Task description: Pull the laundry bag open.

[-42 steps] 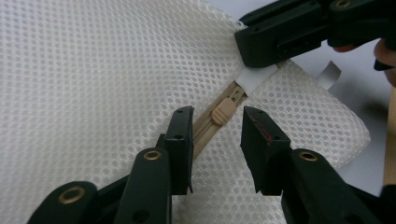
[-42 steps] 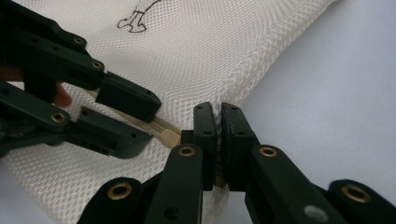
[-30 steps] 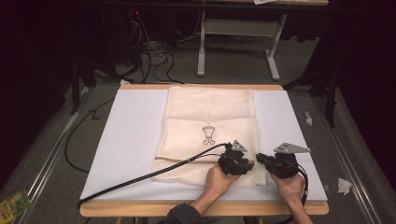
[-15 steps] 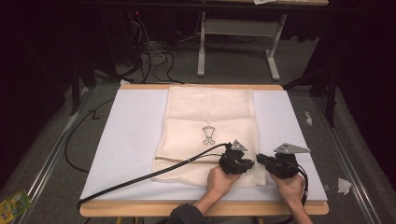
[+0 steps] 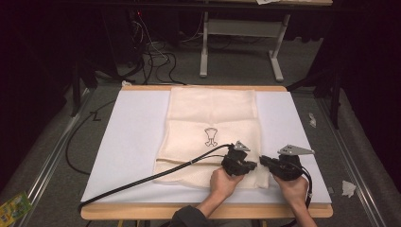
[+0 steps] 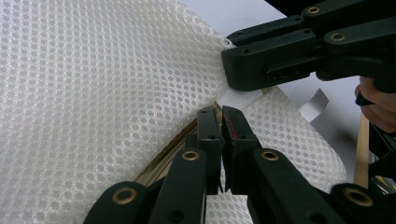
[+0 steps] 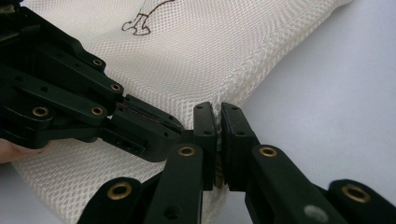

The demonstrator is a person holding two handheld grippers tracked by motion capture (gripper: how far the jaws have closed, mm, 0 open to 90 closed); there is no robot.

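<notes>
A cream mesh bag (image 5: 213, 123) with a small dark print (image 5: 211, 137) lies flat on the white board (image 5: 132, 142). Both grippers meet at its near right corner. My left gripper (image 5: 251, 165) points right. Its jaws have just been closing and now stand shut (image 6: 220, 116) on the bag's edge, where the gold zipper (image 6: 173, 144) ends. My right gripper (image 5: 263, 161) points left, shut (image 7: 217, 114) on the bag's seamed side edge (image 7: 219, 95). In the left gripper view the right gripper (image 6: 229, 70) pinches a white tab at the corner. The two sets of jaws almost touch.
The left gripper's black cable (image 5: 142, 182) trails across the bag and board to the near left. A wooden table edge (image 5: 203, 211) runs in front. Paper scraps (image 5: 349, 188) lie on the floor at the right. Cables and a metal frame (image 5: 241, 28) stand beyond the table.
</notes>
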